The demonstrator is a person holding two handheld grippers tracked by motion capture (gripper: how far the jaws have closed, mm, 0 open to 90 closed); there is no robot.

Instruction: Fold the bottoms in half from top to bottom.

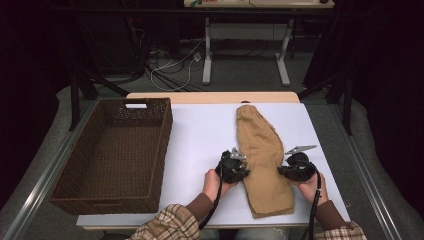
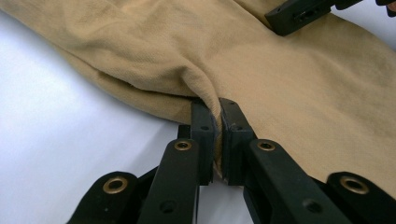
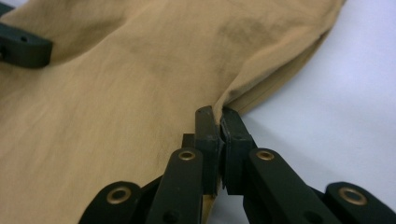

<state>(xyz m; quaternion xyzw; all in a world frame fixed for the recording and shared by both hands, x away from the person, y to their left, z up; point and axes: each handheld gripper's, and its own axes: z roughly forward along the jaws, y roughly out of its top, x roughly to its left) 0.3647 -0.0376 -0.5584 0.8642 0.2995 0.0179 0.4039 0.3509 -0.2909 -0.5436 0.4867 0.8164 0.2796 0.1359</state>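
Two grippers, one garment, one basket — my left gripper (image 2: 215, 122) pinches the tan trousers' (image 1: 262, 160) left edge, my right gripper (image 3: 218, 127) their right edge, near the desk's (image 1: 200, 135) front edge; the wicker basket (image 1: 114, 150) sits at its left edge.

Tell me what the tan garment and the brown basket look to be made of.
Tan garment: soft matte woven cloth, likely cotton; it puckers where the left gripper and right gripper pinch its edges. Brown basket: woven wicker or rattan, dull finish, with visible plaited strands; natural or synthetic is unclear.
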